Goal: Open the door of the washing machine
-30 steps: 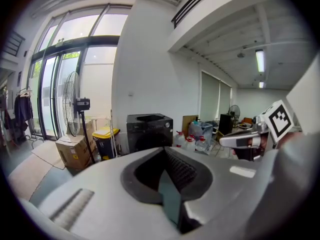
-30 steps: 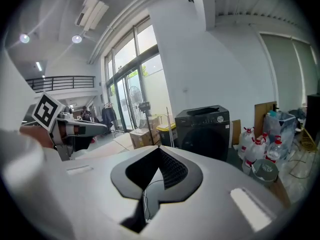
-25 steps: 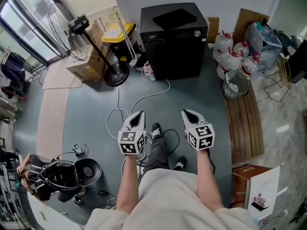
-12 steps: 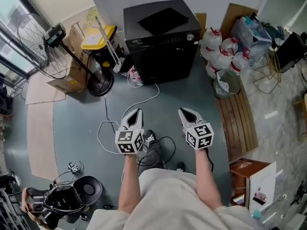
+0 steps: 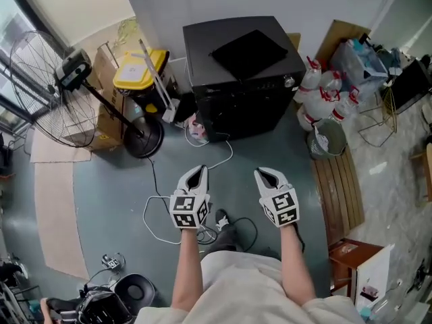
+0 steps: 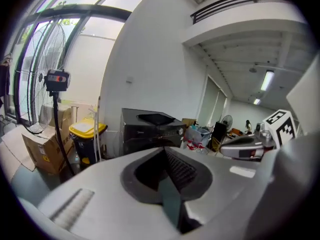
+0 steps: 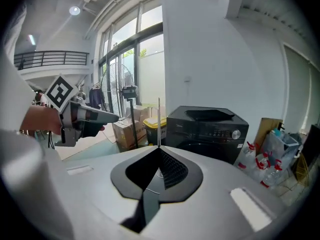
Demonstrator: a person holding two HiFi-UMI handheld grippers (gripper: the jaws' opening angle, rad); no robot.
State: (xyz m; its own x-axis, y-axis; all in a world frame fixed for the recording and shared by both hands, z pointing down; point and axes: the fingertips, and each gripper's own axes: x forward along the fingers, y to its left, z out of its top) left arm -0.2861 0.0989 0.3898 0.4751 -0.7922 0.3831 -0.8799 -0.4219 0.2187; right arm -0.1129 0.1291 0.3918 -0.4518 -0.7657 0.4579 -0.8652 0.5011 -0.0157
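Closer than a second ago, the person has walked up, and the fan (image 5: 71, 73) at upper left looks bigger. The left gripper (image 5: 196, 172), lower middle, has its jaws shut tight, holding nothing. The black washing machine (image 5: 243, 79) sits at upper middle with its door closed, well apart from both grippers. The right gripper (image 5: 267, 175) has shut, empty jaws too. It looks best to step closer, then open the jaws at the door's edge.

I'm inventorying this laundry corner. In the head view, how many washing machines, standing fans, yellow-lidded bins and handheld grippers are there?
Washing machine: 1
Standing fan: 1
Yellow-lidded bin: 1
Grippers: 2, left gripper and right gripper
Total: 5
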